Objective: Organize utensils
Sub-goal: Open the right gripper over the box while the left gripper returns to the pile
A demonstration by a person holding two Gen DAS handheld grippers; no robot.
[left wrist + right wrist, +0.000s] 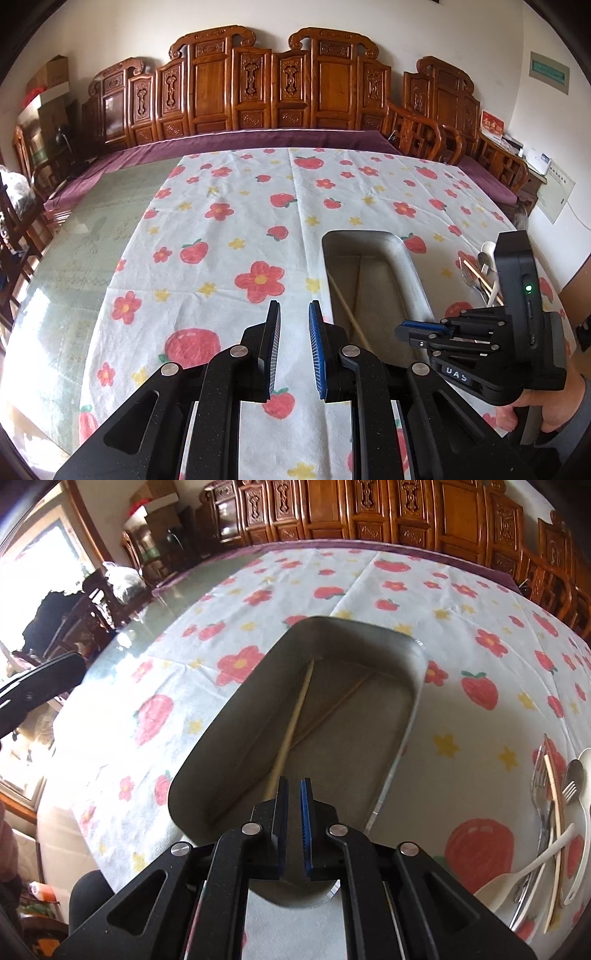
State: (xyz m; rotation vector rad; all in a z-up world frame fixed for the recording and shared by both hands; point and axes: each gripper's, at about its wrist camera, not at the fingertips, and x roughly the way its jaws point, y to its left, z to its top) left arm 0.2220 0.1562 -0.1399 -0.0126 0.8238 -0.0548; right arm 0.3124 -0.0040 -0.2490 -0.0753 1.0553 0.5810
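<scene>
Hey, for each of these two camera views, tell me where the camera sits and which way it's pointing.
Left wrist: sits on the left gripper, low over the tablecloth, facing the carved wooden bench; the right gripper and hand show at right.
Right wrist: sits on the right gripper, tilted down over the metal tray with a chopstick inside; part of the left gripper shows at far left.
Shared: tray, tablecloth, bench, and the utensil pile right of the tray.

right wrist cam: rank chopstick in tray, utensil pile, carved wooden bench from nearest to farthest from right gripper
1. chopstick, inside the metal tray, straight ahead of the right gripper.
2. utensil pile, on the cloth off to the right.
3. carved wooden bench, beyond the table's far edge.
</scene>
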